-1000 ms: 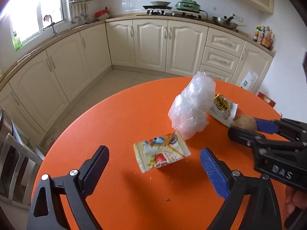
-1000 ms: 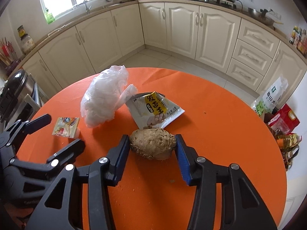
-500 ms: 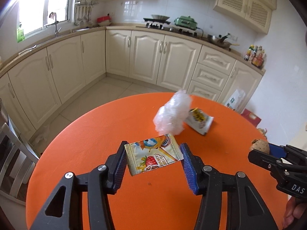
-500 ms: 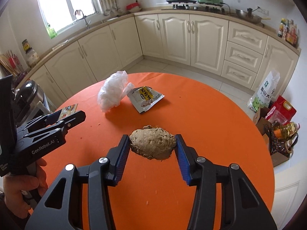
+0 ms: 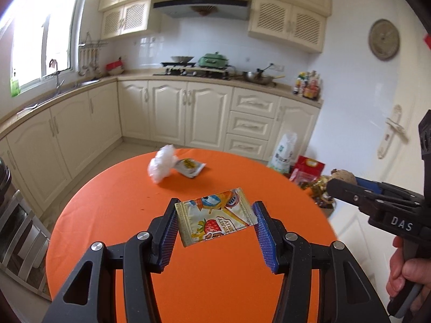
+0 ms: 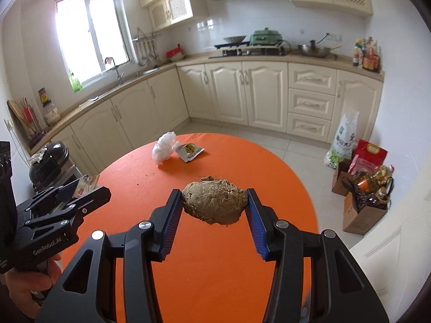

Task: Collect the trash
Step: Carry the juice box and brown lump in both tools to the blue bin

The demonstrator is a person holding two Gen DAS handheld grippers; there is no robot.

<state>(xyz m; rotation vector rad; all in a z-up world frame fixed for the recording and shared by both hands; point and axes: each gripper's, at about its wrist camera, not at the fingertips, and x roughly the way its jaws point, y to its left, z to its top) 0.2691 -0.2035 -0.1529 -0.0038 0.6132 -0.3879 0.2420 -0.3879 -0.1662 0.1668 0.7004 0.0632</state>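
Trash: two pieces gripped (image 5: 215, 219) (image 6: 214, 202), two tabled (image 6: 163, 149) (image 6: 190, 151).

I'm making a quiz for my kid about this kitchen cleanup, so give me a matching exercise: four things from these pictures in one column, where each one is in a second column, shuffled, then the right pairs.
Things
1. strawberry wrapper
2. brown lump
3. crumpled plastic bag
4. yellow-label packet

Places
A. lying on the orange table, just right of the plastic bag
B. held up in the right gripper
C. lying on the table's far side, left of the packet
D. held up in the left gripper

Pairs: 1-D, 2-B, 3-C, 4-A
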